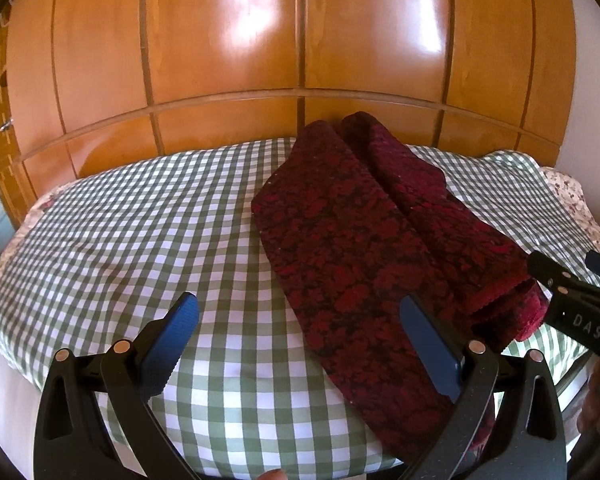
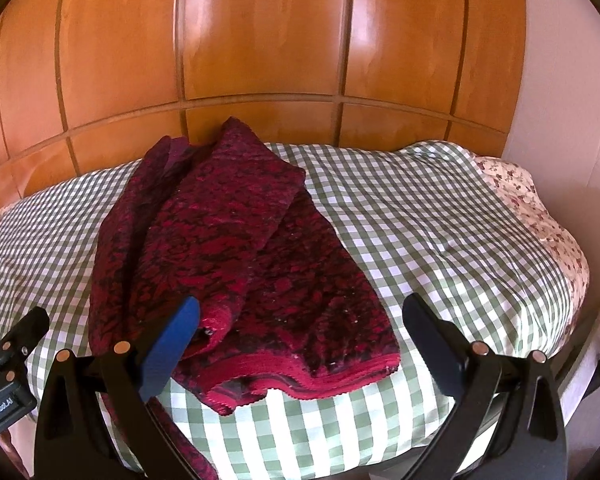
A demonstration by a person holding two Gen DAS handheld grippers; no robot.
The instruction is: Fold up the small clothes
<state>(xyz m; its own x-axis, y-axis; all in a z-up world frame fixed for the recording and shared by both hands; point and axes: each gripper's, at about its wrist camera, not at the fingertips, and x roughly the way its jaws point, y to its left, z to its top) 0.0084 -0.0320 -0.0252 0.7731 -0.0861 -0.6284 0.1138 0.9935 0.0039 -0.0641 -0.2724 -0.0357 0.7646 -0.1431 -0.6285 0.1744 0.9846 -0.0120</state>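
Note:
A dark red patterned knit garment (image 1: 360,248) lies lengthwise on the green-and-white checked bedcover (image 1: 140,220), its sides folded in toward the middle. It also shows in the right wrist view (image 2: 236,248) with its red ribbed hem nearest me. My left gripper (image 1: 300,340) is open and empty, its right finger over the garment's near left part. My right gripper (image 2: 300,340) is open and empty above the near hem. The right gripper's fingers also show at the right edge of the left wrist view (image 1: 560,296).
A glossy wooden panelled wardrobe (image 1: 300,40) rises just behind the bed. A floral sheet (image 2: 540,216) shows at the bed's right edge, beside a pale wall (image 2: 572,100). The bed's front edge is close below both grippers.

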